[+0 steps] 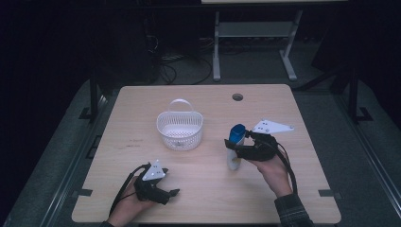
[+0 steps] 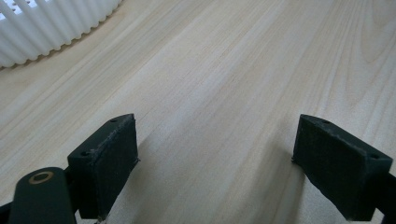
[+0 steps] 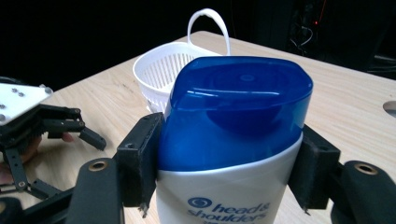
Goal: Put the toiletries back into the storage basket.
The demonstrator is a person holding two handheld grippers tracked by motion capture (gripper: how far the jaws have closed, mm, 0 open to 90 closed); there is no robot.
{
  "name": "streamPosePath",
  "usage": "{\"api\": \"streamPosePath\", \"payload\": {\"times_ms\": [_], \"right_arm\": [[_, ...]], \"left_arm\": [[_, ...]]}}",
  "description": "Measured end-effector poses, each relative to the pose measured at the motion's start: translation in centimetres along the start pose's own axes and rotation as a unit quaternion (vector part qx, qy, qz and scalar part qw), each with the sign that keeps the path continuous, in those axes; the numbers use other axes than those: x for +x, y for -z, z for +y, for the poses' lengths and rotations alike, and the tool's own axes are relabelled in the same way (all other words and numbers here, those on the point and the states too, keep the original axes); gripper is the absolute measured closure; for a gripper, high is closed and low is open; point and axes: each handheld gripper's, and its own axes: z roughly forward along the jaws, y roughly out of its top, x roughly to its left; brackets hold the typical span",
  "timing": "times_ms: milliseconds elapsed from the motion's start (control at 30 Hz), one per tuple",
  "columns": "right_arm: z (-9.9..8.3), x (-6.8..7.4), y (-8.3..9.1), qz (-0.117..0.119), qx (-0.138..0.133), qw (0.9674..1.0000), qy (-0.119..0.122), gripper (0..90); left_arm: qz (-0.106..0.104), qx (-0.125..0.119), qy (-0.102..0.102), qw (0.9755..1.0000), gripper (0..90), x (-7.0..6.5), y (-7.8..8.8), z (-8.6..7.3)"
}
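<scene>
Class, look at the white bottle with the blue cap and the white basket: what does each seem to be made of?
White bottle with the blue cap: likely glossy moulded plastic, since the cap shows soft highlights. White slotted basket with a loop handle: probably matte, thin moulded plastic, judging by its fine ribbed slots.

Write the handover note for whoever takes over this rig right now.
Right gripper: shut on the shampoo bottle, jaws clamped just below its blue cap; bottle upright, near the table's right middle.
Left gripper: open, holding nothing, low over the table near the front left.
White basket: at the table's centre, handle up, looks empty.
Done: bottle gripped.
Left, most likely: carry the bottle to the basket and put it in.
</scene>
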Motion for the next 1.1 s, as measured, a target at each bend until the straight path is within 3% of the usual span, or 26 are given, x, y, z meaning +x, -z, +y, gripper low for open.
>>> {"api": "streamPosePath", "payload": {"times_ms": [567,1100], "right_arm": [[2.8,1.0,-0.8,0.007,-0.023,0.9996,0.017,35.2],[5.2,1.1,-1.8,0.009,-0.036,0.9992,0.015,35.2]], "left_arm": [[-0.001,0.002,0.000,1.0000,12.8,0.0,0.0,0.0],[-0.001,0.002,-0.002,1.0000,12.8,0.0,0.0,0.0]]}}
